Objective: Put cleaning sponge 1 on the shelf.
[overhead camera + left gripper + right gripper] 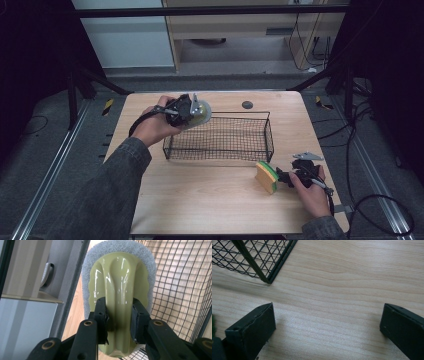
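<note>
My left tongs [119, 317] pinch the scrubber [120, 285] by its yellow-green handle ridge, just above the wire basket's [220, 150] left end. I'd carry it over the rim, then lower it squarely into the open middle. My right tongs [327, 327] stand spread beside the sponge [266, 176], near the counter [200, 200] edge.

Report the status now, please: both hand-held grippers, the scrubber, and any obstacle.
Left hand-held gripper shut on scrubber, at wire basket left end. Right hand-held gripper open, empty, beside sponge. Nothing in the way.
</note>
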`<action>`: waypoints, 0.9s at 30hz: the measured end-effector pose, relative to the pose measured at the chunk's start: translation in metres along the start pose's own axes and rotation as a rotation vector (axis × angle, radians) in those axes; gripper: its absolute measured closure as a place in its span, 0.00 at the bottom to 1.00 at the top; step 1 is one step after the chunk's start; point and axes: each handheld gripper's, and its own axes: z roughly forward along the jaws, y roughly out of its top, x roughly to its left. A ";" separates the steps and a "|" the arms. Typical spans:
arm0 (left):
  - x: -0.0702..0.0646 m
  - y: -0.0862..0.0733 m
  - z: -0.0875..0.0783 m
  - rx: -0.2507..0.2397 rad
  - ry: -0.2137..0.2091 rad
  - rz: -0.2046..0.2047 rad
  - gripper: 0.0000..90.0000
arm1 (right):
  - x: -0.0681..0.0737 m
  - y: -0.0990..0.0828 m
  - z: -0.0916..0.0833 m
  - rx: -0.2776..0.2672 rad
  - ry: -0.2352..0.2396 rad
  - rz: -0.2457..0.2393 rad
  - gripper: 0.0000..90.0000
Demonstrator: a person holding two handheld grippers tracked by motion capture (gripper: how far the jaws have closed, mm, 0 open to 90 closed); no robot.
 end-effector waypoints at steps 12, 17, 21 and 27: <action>-0.011 -0.006 0.008 0.028 -0.025 0.047 0.78 | 0.000 0.000 0.000 0.000 0.000 0.000 0.00; -0.014 -0.011 0.010 0.036 -0.036 0.046 0.78 | 0.000 0.000 0.000 0.000 -0.001 0.001 0.01; -0.017 -0.016 0.013 0.044 -0.048 0.047 0.78 | 0.000 0.000 0.000 0.000 -0.001 0.001 0.00; -0.020 -0.020 0.020 0.064 -0.069 0.049 0.78 | 0.000 0.000 0.000 -0.001 -0.001 0.001 0.01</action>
